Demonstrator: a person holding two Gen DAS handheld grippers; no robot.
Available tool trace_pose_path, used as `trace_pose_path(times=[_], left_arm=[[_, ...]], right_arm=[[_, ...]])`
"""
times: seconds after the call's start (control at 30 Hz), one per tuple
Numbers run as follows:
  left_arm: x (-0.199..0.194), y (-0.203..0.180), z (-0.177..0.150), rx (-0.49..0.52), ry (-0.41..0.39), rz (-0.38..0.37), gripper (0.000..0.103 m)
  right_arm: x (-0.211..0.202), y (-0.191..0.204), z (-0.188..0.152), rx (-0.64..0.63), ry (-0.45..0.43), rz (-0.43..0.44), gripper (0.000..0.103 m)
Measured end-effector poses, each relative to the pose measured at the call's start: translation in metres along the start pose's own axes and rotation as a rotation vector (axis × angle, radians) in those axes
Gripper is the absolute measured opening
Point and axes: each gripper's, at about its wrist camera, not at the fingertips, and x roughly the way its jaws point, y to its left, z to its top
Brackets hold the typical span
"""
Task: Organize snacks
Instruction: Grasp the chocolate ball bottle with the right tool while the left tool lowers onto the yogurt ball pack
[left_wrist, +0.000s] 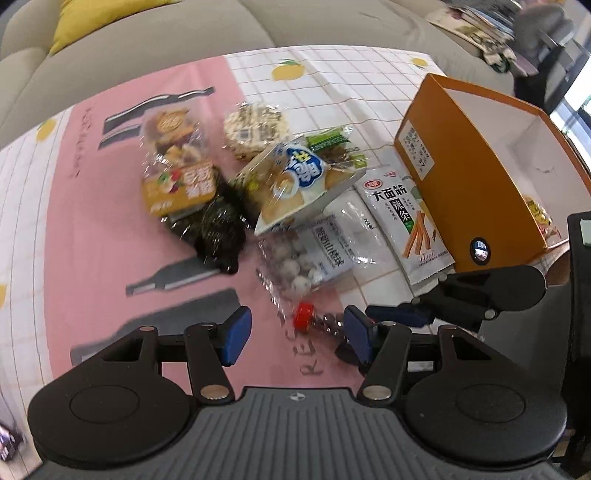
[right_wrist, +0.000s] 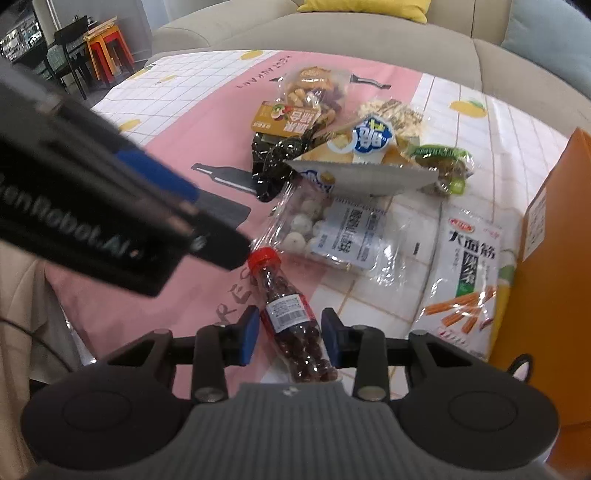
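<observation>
A small clear bottle with a red cap (right_wrist: 291, 314), full of dark round candies, lies on the pink cloth between the blue pads of my right gripper (right_wrist: 290, 332). The jaws stand around its body, a small gap showing on each side. In the left wrist view the bottle (left_wrist: 314, 321) lies ahead of my open, empty left gripper (left_wrist: 295, 334). A pile of snack bags (left_wrist: 284, 181) lies beyond. An orange box (left_wrist: 476, 192) with a white inside stands open at the right, one snack in it.
A white noodle-stick bag (right_wrist: 465, 273) lies against the orange box (right_wrist: 554, 258). A bag of white balls (right_wrist: 332, 229) is just past the bottle. The left gripper's body (right_wrist: 110, 206) crosses the right view's left side. A beige sofa (left_wrist: 184, 40) runs behind the table.
</observation>
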Motion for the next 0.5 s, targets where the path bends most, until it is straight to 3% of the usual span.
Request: trace_pose_path(times=[0.13,0.23,0.43,0.5], left_arm=[[0.004,-0.006,0.008,0.125,-0.018,0.002,0.068],[0.007,-0.015,0.014,0.251,-0.043,-0.001,0.068],[0.025,-0.042,0.016,0.595,-0.03,-0.017,0.072],[0.035,-0.052,0.014,0.718,-0.018,-0.007,0.072]], right_arm=[[-0.003,-0.002,0.0,0.023,0.04,0.016,0.033],[-0.018,-0.012,-0.004,0.109,0.058,-0.011,0.033],[-0.041,-0.029,-0.012,0.196,-0.001,-0.169,0.033],[-0.036,-0.033,-0.015,0.219,-0.002,-0.179,0.032]])
